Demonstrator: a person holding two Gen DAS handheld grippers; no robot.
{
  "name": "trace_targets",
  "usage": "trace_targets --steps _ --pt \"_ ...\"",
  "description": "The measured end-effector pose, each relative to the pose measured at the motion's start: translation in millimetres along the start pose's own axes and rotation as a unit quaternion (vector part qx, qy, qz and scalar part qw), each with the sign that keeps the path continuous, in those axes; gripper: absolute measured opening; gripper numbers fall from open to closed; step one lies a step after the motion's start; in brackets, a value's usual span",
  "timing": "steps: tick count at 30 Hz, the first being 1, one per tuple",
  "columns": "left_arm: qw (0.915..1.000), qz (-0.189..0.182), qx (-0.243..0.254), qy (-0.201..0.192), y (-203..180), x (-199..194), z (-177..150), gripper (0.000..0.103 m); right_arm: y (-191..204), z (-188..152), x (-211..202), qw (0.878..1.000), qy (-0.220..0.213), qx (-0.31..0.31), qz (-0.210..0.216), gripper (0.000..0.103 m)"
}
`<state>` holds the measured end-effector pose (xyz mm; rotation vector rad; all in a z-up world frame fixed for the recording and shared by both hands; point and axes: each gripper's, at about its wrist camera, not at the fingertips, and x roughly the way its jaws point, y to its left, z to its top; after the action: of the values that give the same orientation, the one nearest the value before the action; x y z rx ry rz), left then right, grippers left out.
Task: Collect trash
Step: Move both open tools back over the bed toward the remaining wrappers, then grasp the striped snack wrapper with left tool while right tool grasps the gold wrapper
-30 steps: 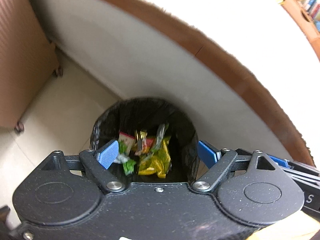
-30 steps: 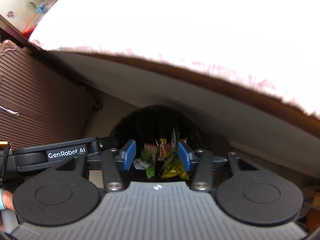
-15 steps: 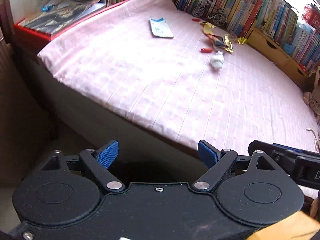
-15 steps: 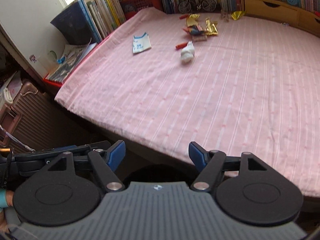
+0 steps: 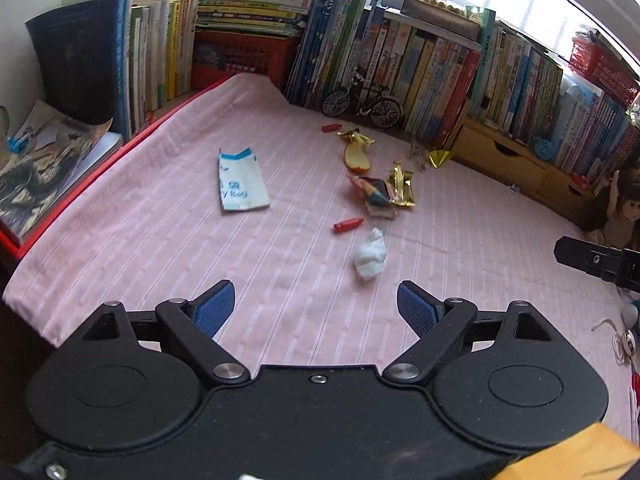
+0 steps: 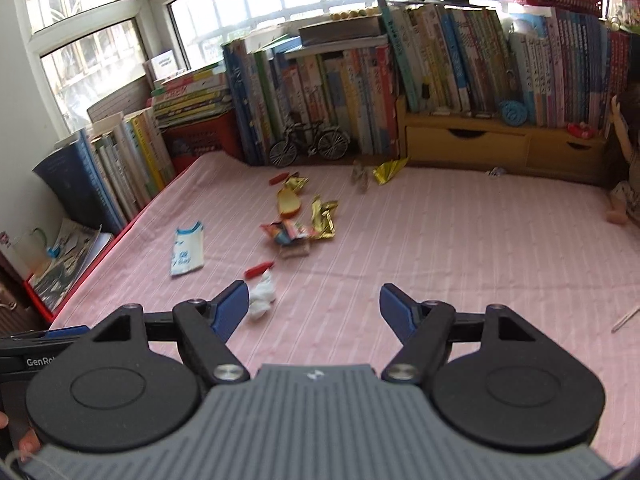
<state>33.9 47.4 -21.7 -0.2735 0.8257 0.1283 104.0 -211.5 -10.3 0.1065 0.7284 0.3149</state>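
Two grippers hover over a pink striped bedspread (image 5: pixel 168 240), both with jaws spread wide and nothing between them. The left gripper (image 5: pixel 316 308) fills the bottom of its frame, black with ribbed blue pads (image 5: pixel 214 308); the right gripper (image 6: pixel 312 308) has a grey ribbed body.

Just above and slightly right of the left gripper's gap lies a crumpled white tissue (image 5: pixel 370 255). In the right view the tissue (image 6: pixel 262 294) sits beside the left pad, outside the gap. Beyond it lies a small red wrapper (image 5: pixel 348 225), then a colourful packet (image 5: pixel 374 194) touching a gold foil wrapper (image 5: pixel 402 184). Left of these, mid-frame, a flat white and blue pouch (image 5: pixel 240 182) lies apart. Farther back are an apple slice (image 5: pixel 357 158) and another folded gold foil (image 5: pixel 440 157).

Only the left view shows the other gripper's black tip at the right edge and a doll (image 5: pixel 622 216); only the right view shows windows (image 6: pixel 84 40) at upper left. A model bicycle (image 6: pixel 308 144) and rows of books (image 6: pixel 460 64) line the far edge.
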Motion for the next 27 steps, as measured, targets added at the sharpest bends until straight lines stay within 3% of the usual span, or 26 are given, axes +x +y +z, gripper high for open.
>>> trace_targets --steps 7,11,19,27 --pt "0.9999 -0.004 -0.01 -0.004 -36 59 48 0.084 -40 47 41 1.0 -0.01 -0.003 -0.011 0.08" --pt "0.9991 -0.018 -0.039 0.005 -52 100 69 0.078 -56 62 72 1.0 0.017 -0.009 0.005 0.053" --pt "0.994 0.003 -0.107 0.023 -71 200 108 0.077 -74 79 129 0.997 0.062 -0.025 0.035 0.047" --pt "0.9845 0.059 -0.157 0.05 -71 272 112 0.072 -85 77 175 0.993 0.104 -0.016 0.052 0.047"
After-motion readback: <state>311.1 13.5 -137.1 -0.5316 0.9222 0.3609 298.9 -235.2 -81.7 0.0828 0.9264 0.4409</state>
